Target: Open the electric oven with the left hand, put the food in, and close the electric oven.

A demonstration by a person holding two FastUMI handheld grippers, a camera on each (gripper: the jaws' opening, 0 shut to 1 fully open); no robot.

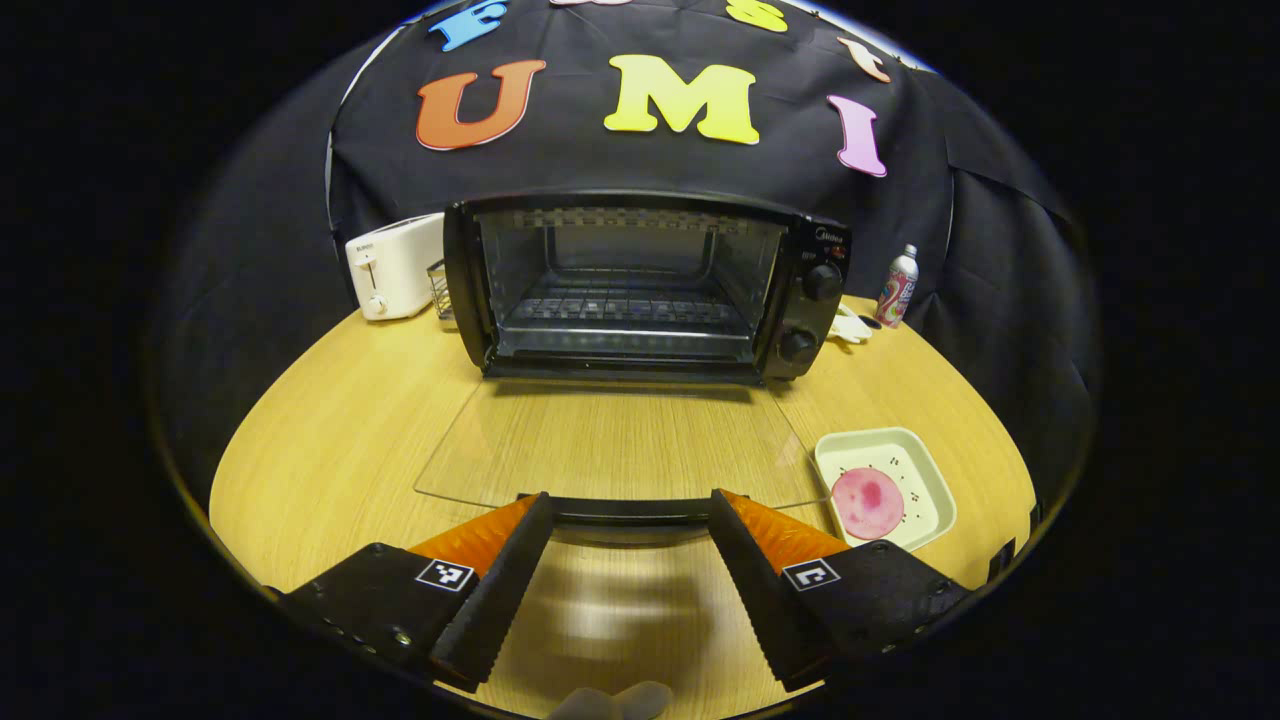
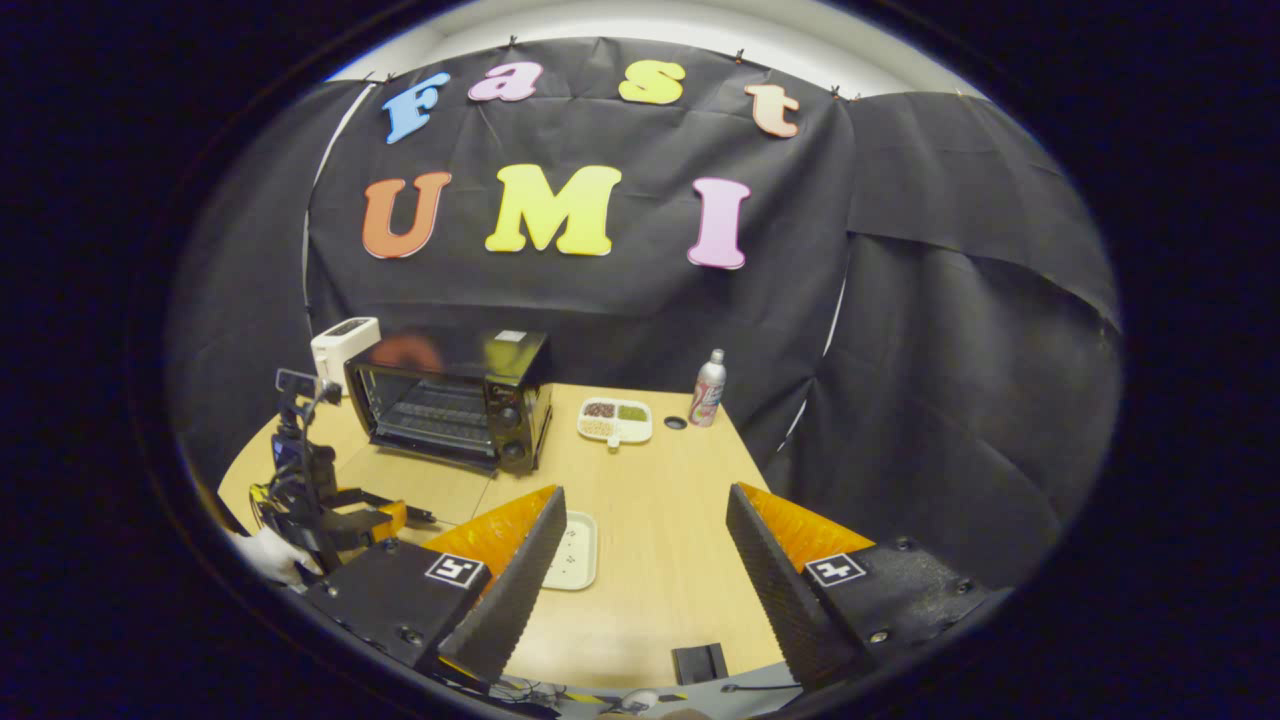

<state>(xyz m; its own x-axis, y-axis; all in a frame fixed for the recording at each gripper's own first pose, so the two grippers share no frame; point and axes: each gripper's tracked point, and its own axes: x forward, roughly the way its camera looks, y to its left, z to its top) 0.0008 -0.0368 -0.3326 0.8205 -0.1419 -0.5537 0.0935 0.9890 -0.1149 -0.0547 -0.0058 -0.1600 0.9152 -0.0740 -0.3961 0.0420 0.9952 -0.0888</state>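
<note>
In the left gripper view, the left gripper [image 1: 628, 505] was seen at the bottom, its 2 fingers spread wide apart and nothing held between them. The fingertips were placed at either end of the dark handle [image 1: 630, 511] on the front edge of the glass oven door [image 1: 615, 440], which was folded down flat just above the wooden table [image 1: 330, 440]. Whether the fingers touched the handle could not be told. To the right of the door, a pale square plate [image 1: 925, 475] was set on the table, with a round pink piece of food [image 1: 868, 502] lying on it. Behind the door, the black electric oven [image 1: 645, 285] stood open, a wire rack [image 1: 625, 308] visible inside and 2 knobs [image 1: 822, 282] on its right panel. A white toaster [image 1: 392, 265] was placed at the oven's left, and a spray can [image 1: 898, 286] stood farther back on the right.

In the right gripper view, the right gripper [image 2: 645, 500] was held high above the table, its fingers also wide apart and empty. Beside its left finger the square plate [image 2: 575, 550] was partly seen. Farther left, the left gripper [image 2: 335, 520] was visible in front of the open oven [image 2: 450, 400]. Beyond the oven, a divided tray of grains [image 2: 615, 420] and the spray can [image 2: 708, 388] stood near the table's far edge.
</note>
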